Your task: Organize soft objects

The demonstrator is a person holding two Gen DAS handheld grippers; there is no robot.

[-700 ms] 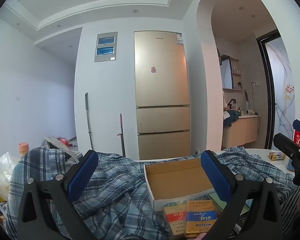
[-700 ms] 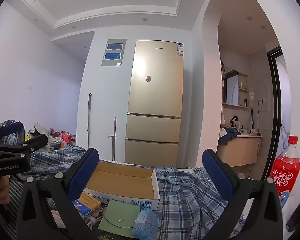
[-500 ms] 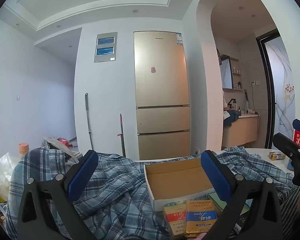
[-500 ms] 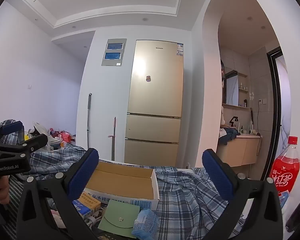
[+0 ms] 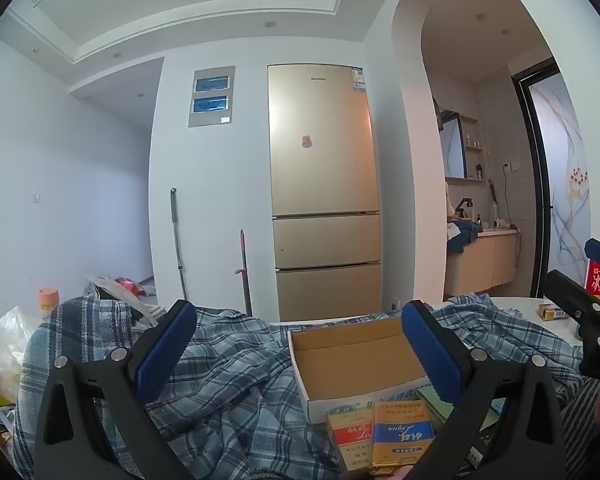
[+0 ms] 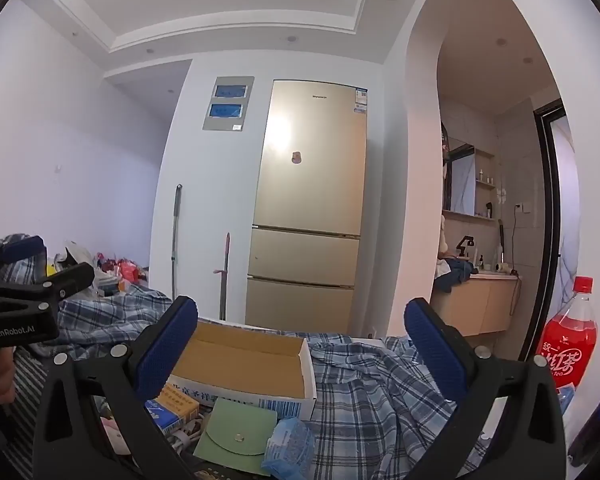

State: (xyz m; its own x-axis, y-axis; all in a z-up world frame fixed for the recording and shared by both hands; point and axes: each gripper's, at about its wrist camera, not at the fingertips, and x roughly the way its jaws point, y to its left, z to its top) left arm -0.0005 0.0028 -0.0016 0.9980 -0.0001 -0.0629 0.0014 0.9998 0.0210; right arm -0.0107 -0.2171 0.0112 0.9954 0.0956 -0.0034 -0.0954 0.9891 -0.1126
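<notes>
1. Two grippers are up in the air, and both have their blue pads spread wide with nothing between them.
2. The left gripper (image 5: 298, 354) hangs over a blue plaid shirt (image 5: 220, 384) that lies crumpled just to the left of the open cardboard box (image 5: 352, 356).
3. The right gripper (image 6: 300, 354) hangs over the right end of the same cardboard box (image 6: 240, 364).
4. More of the plaid shirt (image 6: 380, 396) is bunched up against the right side of the box in the right wrist view.
5. The box is open at the top and its brown inside is bare.
6. Two small packs, a red and gold one (image 5: 348, 436) and a blue and gold one (image 5: 402, 440), stand just in front of the box.
7. A green pouch with a snap (image 6: 238, 432) lies flat in front of the box, touching its front wall.
8. A crinkly blue packet (image 6: 290, 446) lies just beside the pouch, on its right.
9. A red drink bottle (image 6: 568, 340) stands upright, well to the right of the box.
10. A tall gold fridge (image 5: 324, 192) stands against the wall far behind the box.
11. A mop handle (image 5: 178, 240) leans on the wall to the left of the fridge.
</notes>
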